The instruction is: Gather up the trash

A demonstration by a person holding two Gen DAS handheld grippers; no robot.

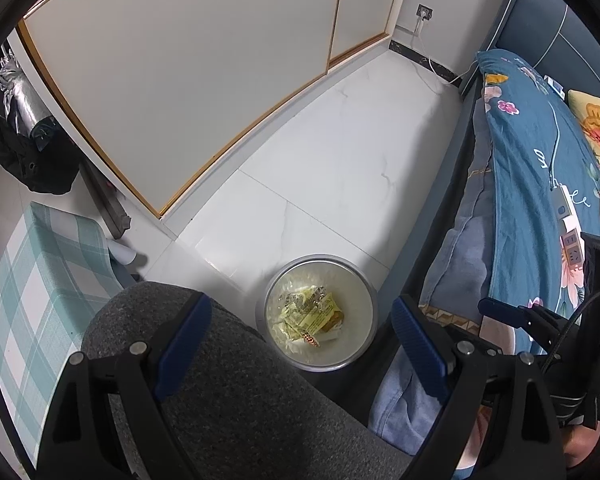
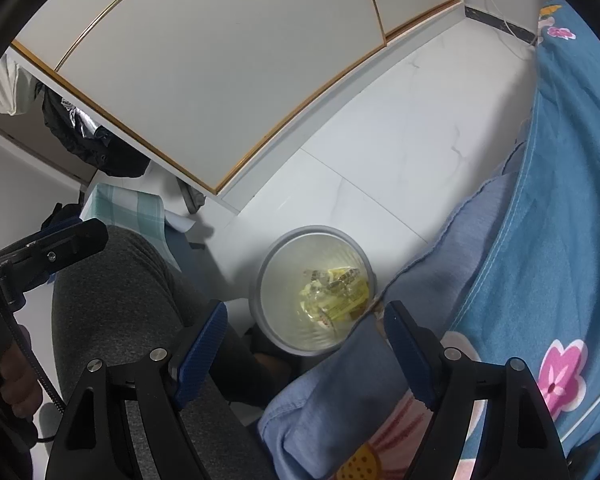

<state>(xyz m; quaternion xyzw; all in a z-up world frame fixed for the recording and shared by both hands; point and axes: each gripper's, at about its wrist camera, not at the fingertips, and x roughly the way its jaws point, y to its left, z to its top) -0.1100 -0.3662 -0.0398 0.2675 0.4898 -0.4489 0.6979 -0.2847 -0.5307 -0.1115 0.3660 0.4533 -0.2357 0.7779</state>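
Basically both grippers, left (image 1: 302, 350) and right (image 2: 304, 354), hang spread wide and empty, and the bin (image 1: 370, 312) sits on the floor straight ahead below both, neither clearly nearer.

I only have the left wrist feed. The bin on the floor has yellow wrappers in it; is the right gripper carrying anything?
Observer: No. The right gripper stands open and empty above the bin.
Operator: Anything under its right finger?
Observer: Its right finger hangs over the light blue bedding, beside the bin's rim.
Operator: My view cuts off the top of the dark clothes by the wardrobe. What's up there?
Observer: A white cloth hangs beside those dark clothes.
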